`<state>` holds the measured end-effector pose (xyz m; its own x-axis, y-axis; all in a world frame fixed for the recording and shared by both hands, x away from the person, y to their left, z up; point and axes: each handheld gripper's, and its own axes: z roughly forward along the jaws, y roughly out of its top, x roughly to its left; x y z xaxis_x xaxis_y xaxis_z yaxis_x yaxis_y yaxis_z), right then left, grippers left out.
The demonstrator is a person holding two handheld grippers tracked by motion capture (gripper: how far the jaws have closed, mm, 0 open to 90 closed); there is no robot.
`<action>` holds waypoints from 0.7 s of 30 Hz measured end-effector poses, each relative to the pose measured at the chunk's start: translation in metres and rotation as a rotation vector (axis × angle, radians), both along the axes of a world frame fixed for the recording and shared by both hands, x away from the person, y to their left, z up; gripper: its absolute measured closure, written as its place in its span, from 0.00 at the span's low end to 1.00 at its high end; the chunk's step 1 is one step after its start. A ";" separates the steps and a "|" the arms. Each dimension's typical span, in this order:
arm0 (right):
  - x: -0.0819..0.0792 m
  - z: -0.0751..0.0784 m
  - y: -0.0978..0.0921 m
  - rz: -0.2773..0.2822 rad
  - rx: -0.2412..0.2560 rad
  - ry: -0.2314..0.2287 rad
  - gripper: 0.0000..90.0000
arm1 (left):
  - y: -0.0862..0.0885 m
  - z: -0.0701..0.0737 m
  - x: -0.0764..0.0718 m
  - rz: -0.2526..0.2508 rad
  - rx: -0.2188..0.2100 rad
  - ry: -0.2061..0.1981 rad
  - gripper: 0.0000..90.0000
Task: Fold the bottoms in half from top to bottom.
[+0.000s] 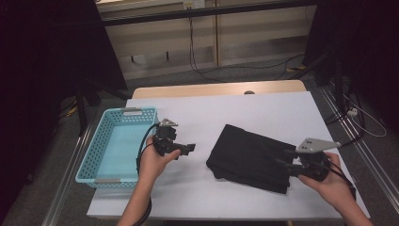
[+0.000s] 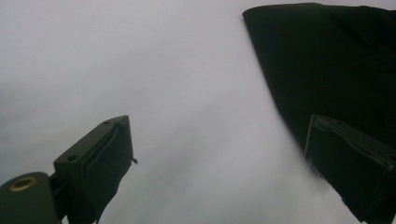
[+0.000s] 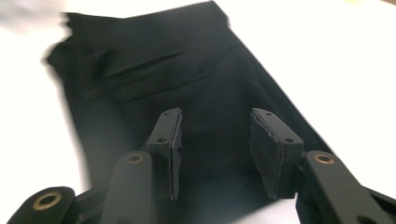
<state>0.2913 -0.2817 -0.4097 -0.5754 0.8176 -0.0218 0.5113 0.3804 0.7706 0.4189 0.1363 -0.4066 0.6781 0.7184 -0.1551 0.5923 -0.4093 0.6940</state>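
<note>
A folded black cloth (image 1: 251,157) lies flat on the white surface (image 1: 263,113), right of the middle, its long side running at a slant from the upper left toward the lower right. A light blue basket (image 1: 96,150) with a perforated wall stands at the left edge of the surface, well apart from the cloth.

The right hand-held gripper (image 1: 288,161) sits at the cloth's right end, held low, with its grey three-cornered plate on top. In the right gripper view the right hand-held gripper (image 3: 215,140) has its jaws spread, with a clear gap between the pads and the dark fabric (image 3: 187,93) lying under and beyond them; nothing is clamped between them. Whether the pads touch the cloth cannot be told.

The left hand-held gripper (image 1: 188,149) is between the basket and the cloth, just beside the basket's right wall, pointing toward the cloth. In the left gripper view the left hand-held gripper (image 2: 219,163) has its jaws set wide apart over bare white surface (image 2: 140,70), and the cloth's (image 2: 327,60) near edge shows at the upper right, partly behind one jaw. It holds nothing.
</note>
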 end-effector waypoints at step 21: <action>0.060 -0.035 0.008 -0.079 -0.061 0.116 0.92 | 0.003 0.002 0.001 0.002 -0.003 -0.002 0.09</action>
